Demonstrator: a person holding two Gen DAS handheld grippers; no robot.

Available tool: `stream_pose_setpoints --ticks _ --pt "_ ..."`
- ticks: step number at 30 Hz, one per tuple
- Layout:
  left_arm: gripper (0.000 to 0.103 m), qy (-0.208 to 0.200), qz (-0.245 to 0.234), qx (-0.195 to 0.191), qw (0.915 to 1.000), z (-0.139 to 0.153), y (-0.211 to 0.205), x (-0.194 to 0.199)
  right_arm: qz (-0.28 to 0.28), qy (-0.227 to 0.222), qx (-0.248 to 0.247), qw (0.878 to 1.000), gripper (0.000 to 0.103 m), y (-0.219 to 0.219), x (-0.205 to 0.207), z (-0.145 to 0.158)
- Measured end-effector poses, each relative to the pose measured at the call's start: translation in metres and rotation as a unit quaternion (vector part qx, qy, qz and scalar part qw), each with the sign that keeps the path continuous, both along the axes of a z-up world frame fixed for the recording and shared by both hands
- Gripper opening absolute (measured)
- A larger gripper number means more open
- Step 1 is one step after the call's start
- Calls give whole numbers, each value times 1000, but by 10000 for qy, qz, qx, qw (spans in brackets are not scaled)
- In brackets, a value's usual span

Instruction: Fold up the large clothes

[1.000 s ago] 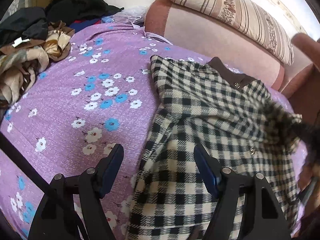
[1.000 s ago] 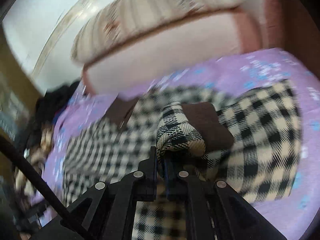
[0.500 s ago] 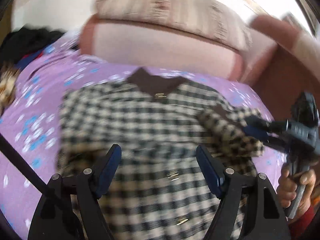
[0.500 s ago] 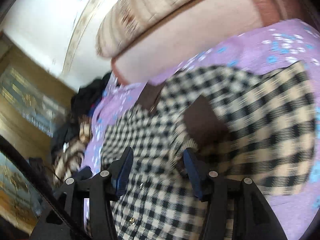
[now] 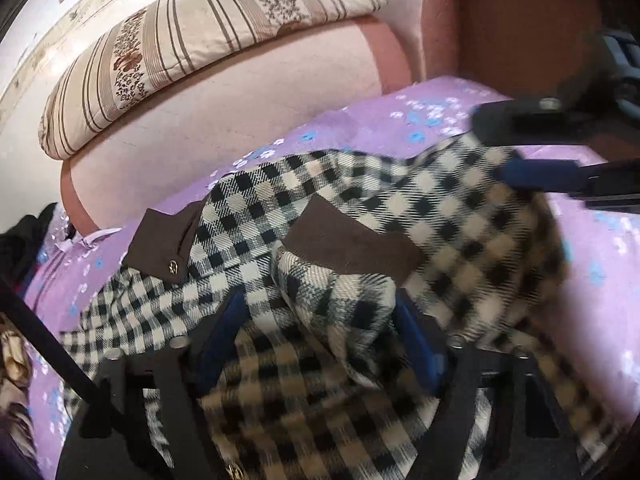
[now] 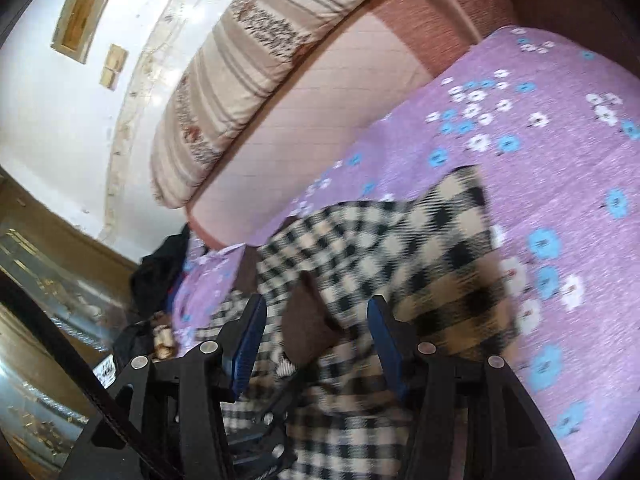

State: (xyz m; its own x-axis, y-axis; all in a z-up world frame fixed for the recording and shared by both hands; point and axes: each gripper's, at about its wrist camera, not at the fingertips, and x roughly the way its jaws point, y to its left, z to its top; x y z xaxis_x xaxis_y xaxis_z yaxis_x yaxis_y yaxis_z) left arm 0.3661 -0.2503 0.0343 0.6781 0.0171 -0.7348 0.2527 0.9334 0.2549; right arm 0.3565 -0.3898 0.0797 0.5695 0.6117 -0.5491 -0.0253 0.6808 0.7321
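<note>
A black-and-cream checked coat (image 5: 460,216) with a brown collar (image 5: 160,248) lies spread on the purple floral cover (image 5: 592,320). One sleeve is folded in over the body and ends in a brown cuff (image 5: 352,248). My left gripper (image 5: 320,344) has come down over that sleeve end. Its jaws are closing with the bunched sleeve (image 5: 340,300) between the blue pads, which do not clamp it. My right gripper (image 6: 316,340) stands open just above the coat's right side (image 6: 440,264), holding nothing. In the left wrist view the right gripper (image 5: 500,148) shows at the upper right.
A pink sofa back (image 5: 240,120) with a striped cushion (image 5: 192,40) on top runs behind the coat. A heap of dark and patterned clothes (image 6: 160,264) lies at the far left end. A brown armrest (image 5: 500,20) bounds the right side.
The right gripper was shut on the sleeve end, let it go and opened wide. The left gripper swept right across the coat to that sleeve, and its jaws have narrowed around it.
</note>
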Motion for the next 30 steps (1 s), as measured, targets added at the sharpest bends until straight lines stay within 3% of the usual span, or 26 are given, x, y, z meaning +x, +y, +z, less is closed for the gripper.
stream_pose_setpoints --ticks 1,2,4,7,12,15,17,19,20,22,24,28,30 --pt "15 133 75 -45 9999 -2 4 7 -44 11 -65 10000 57 -2 1 -1" --pt "10 253 196 -110 9994 -1 10 12 -100 17 -159 9998 57 -6 1 -1" --pt "11 243 459 -464 9976 10 31 19 -228 -17 -333 9992 58 -14 0 0" --pt "10 -79 946 -918 9912 41 80 19 -402 -96 -401 9983 57 -20 -1 2" --pt "10 -648 1613 -1091 9787 72 162 2 -209 -84 -613 9979 57 1 3 -1" --pt "12 -656 2053 -1186 9693 63 209 -5 127 -46 -962 9953 57 32 5 -7" --pt "12 -364 2337 -1274 9632 42 237 -3 320 -22 -1183 9925 57 51 6 -11" --pt "14 7 2738 -1439 9510 15 268 -4 501 14 -1499 9874 57 73 7 -15" --pt "17 122 2871 -1569 9449 6 279 -6 559 17 -1650 9847 57 80 7 -16" --pt "35 289 3098 -1935 9305 -5 303 -16 672 -7 -2128 9748 57 98 6 -18" --pt "37 254 3303 -2225 9169 -6 324 -30 734 -8 -2423 9674 57 107 4 -21" --pt "48 78 3562 -2377 9036 7 353 -50 662 142 -3015 9511 57 113 5 -29" --pt "48 -76 3695 -2461 8960 19 362 -58 529 259 -3283 9427 57 112 7 -30"
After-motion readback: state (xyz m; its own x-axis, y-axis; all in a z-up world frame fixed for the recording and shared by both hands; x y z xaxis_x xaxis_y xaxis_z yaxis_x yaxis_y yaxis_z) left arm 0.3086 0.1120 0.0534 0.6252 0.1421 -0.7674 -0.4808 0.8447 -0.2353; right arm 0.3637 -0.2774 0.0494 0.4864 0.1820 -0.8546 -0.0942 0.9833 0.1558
